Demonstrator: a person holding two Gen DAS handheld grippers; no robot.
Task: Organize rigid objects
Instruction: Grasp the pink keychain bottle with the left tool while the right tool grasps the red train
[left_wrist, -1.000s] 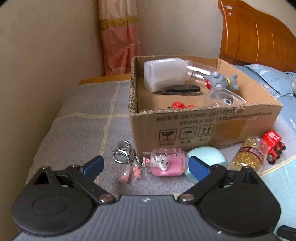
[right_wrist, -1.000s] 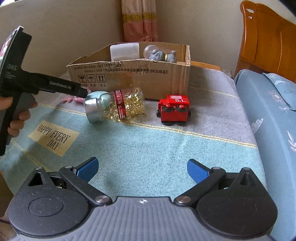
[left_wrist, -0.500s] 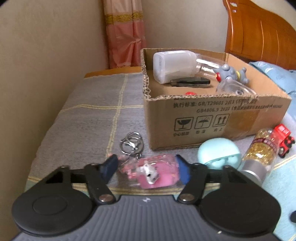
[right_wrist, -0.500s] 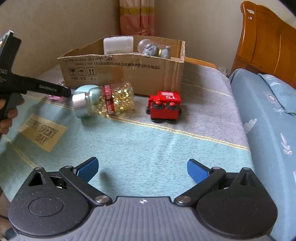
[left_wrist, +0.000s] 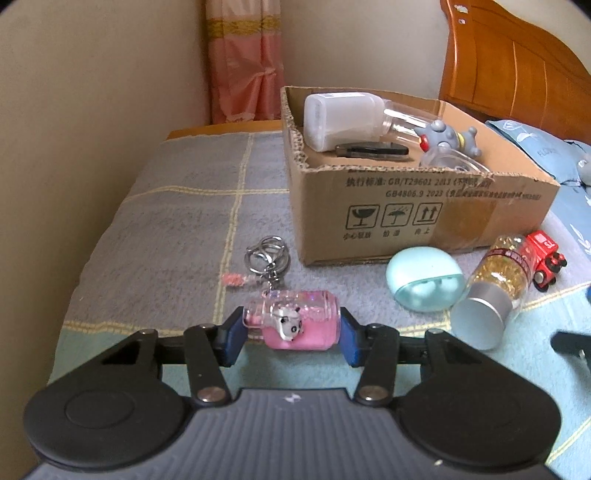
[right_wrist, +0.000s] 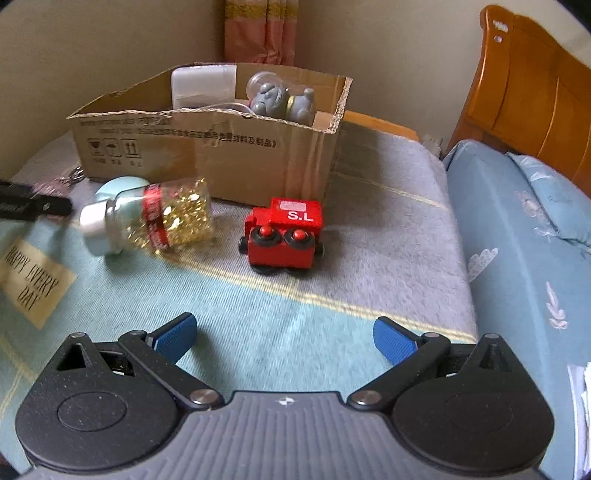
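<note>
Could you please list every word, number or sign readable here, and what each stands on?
"S.L": red toy train.
"HAPPY EVERY DAY": patch on the blanket.
"GB/T29601", "GB4806.9 2023", three handling symbols: cardboard box; its Chinese print is too blurred.
Capsule bottle label: unreadable.

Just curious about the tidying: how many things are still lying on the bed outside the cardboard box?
4: pink keychain bottle in the left hand-held gripper, mint case beside it, capsule bottle, then red toy train. The cardboard box may hide more.

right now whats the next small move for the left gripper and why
Probably lift: the left gripper has both pads against the pink panda keychain bottle, which still lies on the blanket. The open cardboard box sits just beyond, so raise it, then carry it over the rim.
</note>
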